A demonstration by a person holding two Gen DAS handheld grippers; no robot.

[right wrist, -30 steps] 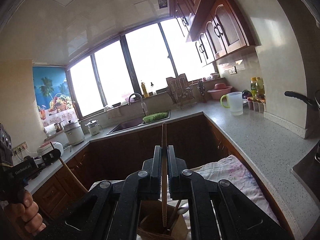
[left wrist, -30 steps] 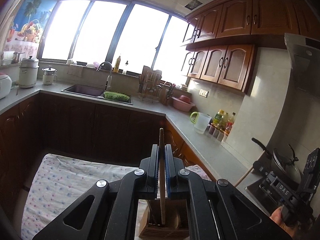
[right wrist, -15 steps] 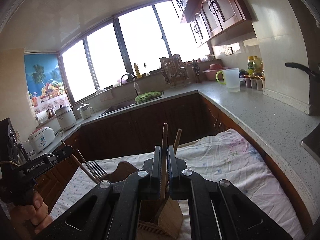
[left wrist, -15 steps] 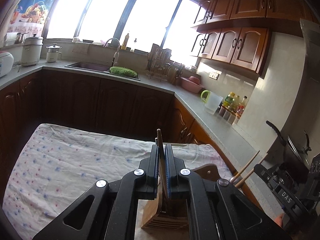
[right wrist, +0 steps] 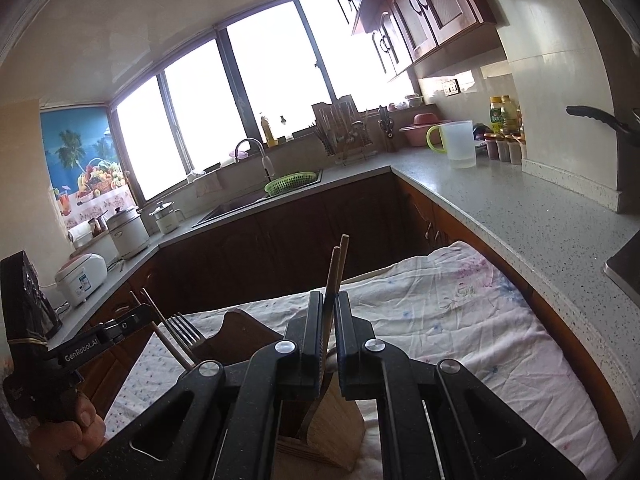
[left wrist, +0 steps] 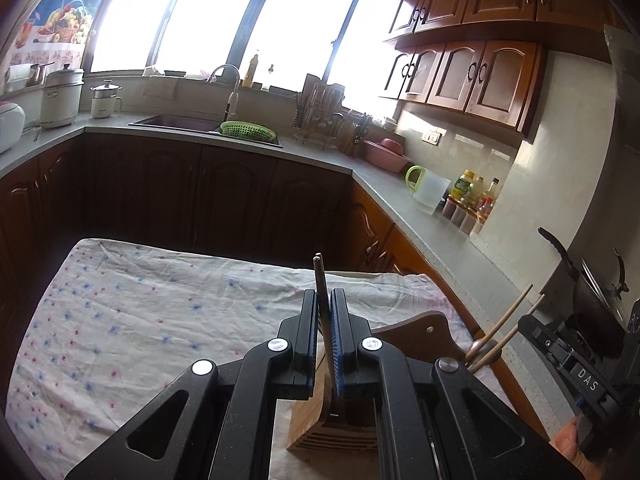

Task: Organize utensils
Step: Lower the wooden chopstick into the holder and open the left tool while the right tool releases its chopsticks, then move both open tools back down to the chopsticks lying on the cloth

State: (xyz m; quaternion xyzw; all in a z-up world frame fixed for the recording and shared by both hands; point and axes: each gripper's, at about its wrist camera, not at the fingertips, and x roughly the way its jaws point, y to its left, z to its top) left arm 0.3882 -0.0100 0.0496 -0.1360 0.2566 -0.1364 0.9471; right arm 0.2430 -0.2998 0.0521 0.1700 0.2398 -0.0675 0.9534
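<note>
Flanking wooden holder (left wrist: 332,424), both tools clamped on chopsticks; cloth (left wrist: 132,320) w/ bare room left.

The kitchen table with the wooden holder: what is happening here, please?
A person holds a gripper in each hand. The left gripper is shut on one thin wooden chopstick, and the right gripper is shut on a pair of wooden chopsticks. Both stand over the slotted wooden utensil holder on the floral tablecloth, ends reaching into it.
</note>
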